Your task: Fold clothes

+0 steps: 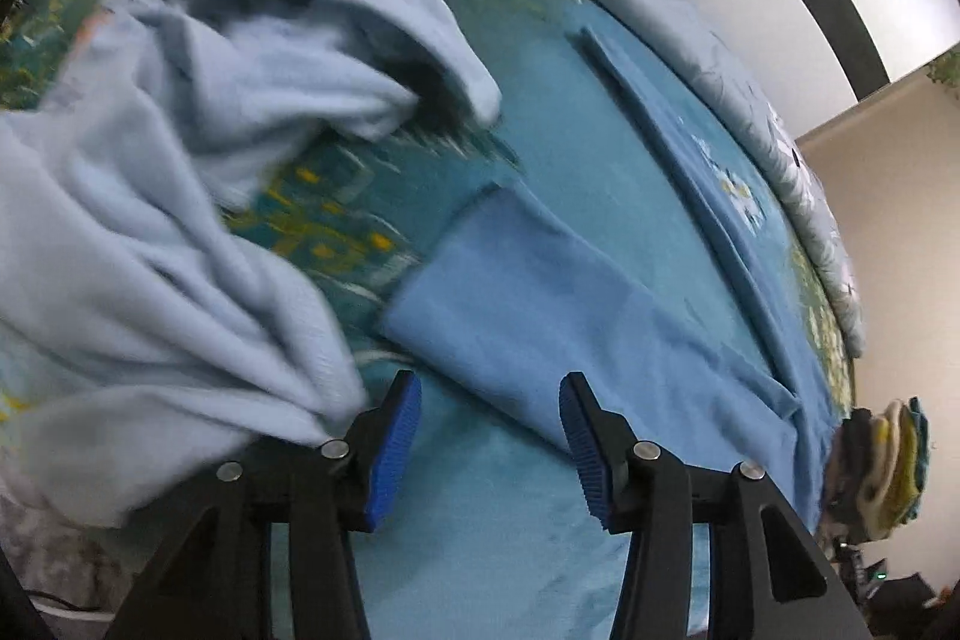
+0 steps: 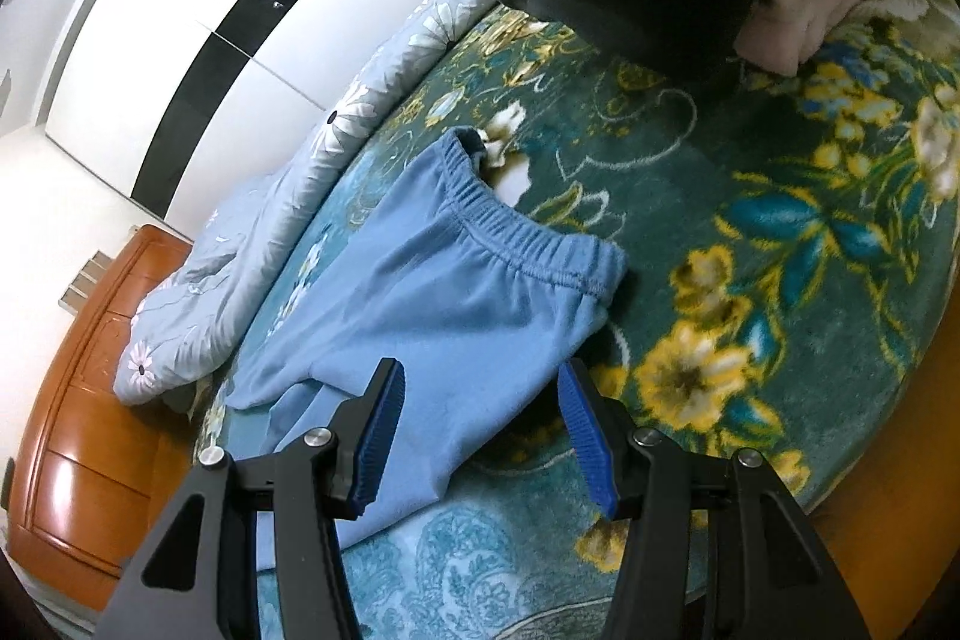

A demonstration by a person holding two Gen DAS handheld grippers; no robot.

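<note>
Both grippers, left gripper [image 1: 489,451] and right gripper [image 2: 480,436], hang wide open, empty; blurry pale top [image 1: 150,220] might snag blue pants [image 2: 432,292], probably wrecking the fold.

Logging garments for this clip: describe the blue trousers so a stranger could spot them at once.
On the floral green blanket, beside the daisy-print quilt, lie the blue trousers. A gathered elastic waistband marks them out; the pile beyond holds cream, dark and pink pieces.
</note>
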